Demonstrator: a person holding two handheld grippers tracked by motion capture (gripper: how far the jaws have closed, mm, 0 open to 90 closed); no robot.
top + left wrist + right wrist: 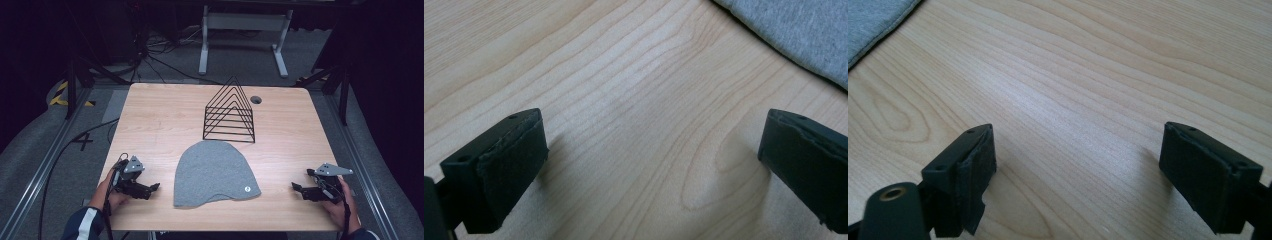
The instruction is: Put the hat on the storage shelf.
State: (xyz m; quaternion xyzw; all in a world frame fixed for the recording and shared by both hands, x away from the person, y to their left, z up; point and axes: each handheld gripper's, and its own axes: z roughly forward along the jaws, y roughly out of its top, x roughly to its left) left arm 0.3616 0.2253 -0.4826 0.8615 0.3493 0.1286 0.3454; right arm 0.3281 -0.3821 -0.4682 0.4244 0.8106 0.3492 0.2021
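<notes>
Both grippers sit low in the frame, left gripper [154, 187] and right gripper [296, 187], jaws wide apart, holding nothing, maybe touching the table [165, 115]. Between them lies the grey beanie [212, 172].

Open claw [651, 170] near grey beanie [804, 30]

A black wire rack [229, 111] stands on the wooden table [155, 120].
</notes>
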